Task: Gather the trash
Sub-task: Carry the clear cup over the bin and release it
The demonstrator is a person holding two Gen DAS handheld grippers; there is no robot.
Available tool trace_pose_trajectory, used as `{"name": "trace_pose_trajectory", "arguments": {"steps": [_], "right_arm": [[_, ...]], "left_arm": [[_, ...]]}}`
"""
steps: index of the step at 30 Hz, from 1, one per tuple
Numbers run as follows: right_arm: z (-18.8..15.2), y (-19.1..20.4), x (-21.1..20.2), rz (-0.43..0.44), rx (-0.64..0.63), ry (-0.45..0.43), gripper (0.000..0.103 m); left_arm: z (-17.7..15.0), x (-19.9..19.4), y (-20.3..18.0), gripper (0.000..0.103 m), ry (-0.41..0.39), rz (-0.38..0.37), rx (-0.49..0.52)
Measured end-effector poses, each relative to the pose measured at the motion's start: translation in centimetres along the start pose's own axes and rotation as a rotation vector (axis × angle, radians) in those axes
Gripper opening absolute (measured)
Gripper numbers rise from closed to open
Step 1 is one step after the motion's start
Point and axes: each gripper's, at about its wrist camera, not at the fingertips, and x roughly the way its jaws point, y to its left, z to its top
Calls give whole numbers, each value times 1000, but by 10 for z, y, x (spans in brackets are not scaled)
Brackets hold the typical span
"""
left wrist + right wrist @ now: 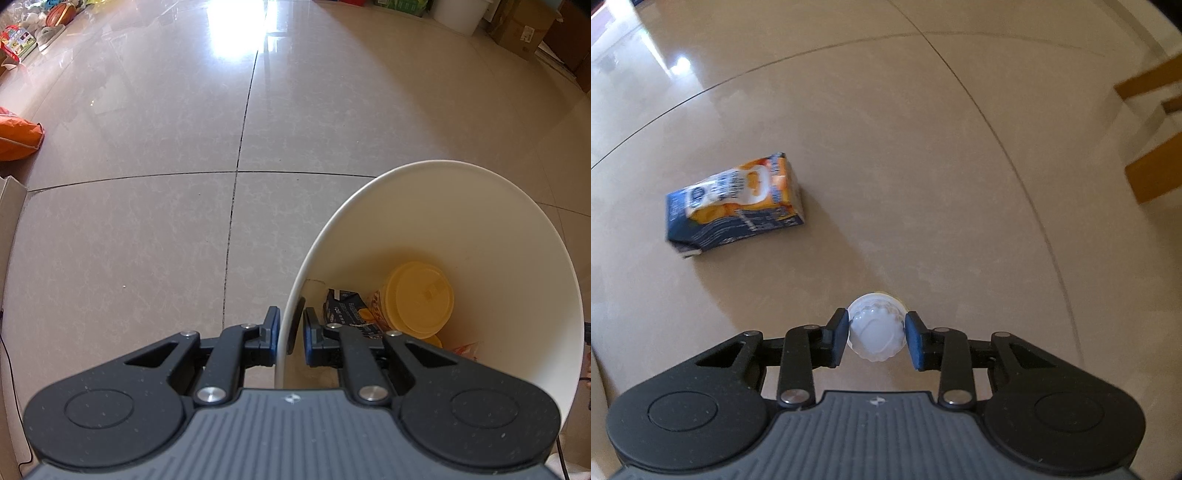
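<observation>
Right wrist: right gripper (876,334) clamps ridged (white) cap (877,332).

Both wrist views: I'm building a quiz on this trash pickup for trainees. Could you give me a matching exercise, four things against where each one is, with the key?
Things
1. white bin
2. yellow lidded cup
3. white ribbed bottle cap
4. blue and orange juice carton

Places
A. lying on its side on the floor tiles
B. between the right gripper's pads
C. inside the bin, at the bottom
D. its rim clamped by the left gripper

Pairs: 1-D, 2-C, 3-B, 4-A
</observation>
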Motion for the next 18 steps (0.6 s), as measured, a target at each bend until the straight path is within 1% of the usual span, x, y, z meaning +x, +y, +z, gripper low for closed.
{"name": "trace_pose_trajectory", "arguments": {"steps": [5,8,11,18], "right_arm": [[3,4,-45,23,-59,-12,38],[4,15,-82,50,-104,-33,38],[0,32,-133,95,-174,-73,38],[-19,87,-258,266,-369,-188,38]], "left_arm": [[-2,-1,5,11,-7,-19,-17],[-2,-1,5,11,-8,-18,-17],[-3,-2,7,11,-9,-22,-19],[-2,-2,13,11,-9,-36,-34]]}}
